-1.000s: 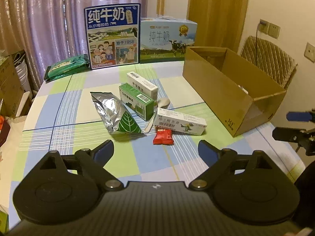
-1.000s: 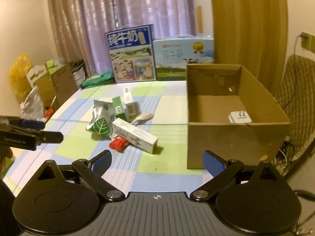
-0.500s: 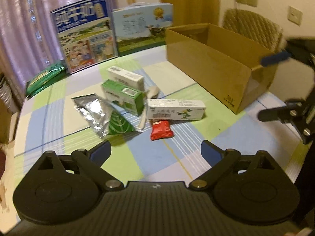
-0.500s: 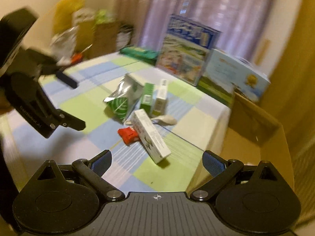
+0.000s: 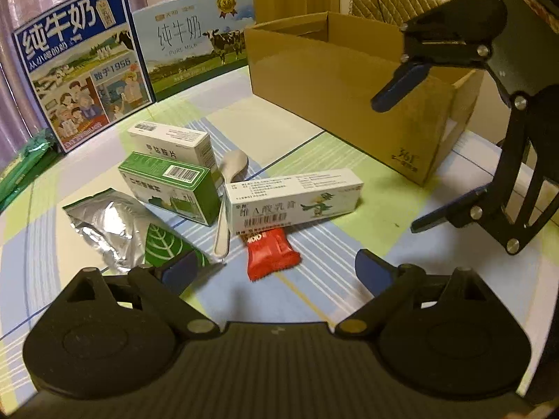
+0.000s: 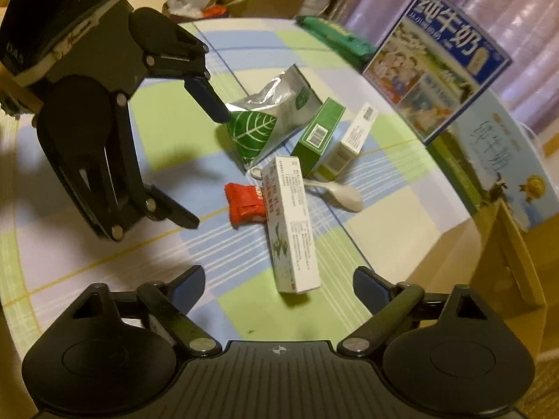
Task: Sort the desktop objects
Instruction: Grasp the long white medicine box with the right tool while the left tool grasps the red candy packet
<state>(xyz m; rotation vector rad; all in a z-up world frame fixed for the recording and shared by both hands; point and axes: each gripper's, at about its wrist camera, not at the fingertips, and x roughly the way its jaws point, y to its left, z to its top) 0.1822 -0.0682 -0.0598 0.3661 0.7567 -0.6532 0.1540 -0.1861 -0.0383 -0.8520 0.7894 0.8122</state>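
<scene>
Sorting has barely begun, by our reckoning: everything loose sits out on the bench point(image 5: 104, 317), and both claws come in empty. Our left claw point(image 5: 276, 269) has its fingers spread wide with nothing between them, hovering low over the checked cloth. Just ahead of it, almost between the fingertips, lies the red snack packet point(image 5: 270, 253). Touching that packet's far edge is the long white ointment box point(image 5: 293, 200), lying flat. Ahead and to the left, the foil pouch with the green leaf point(image 5: 122, 228) sits right by our left fingertip, and the white spoon point(image 5: 229, 188) runs between the pouch and the ointment box. Behind those we pass the green carton point(image 5: 167, 188) and, touching its back, the white pill box point(image 5: 171, 143).

Off to the right, our right claw point(image 6: 279, 284) faces in from the side, fingers likewise wide apart and empty, with the end of the ointment box nearest its gap.

Further out to the right stands the open cardboard box point(image 5: 335, 70), presumably where things go; from here we cannot see its floor. Beyond everything, two milk cartons point(image 5: 84, 63) stand upright at the bench's back edge. Six loose items left, then, and the red packet looks like the first pick.
</scene>
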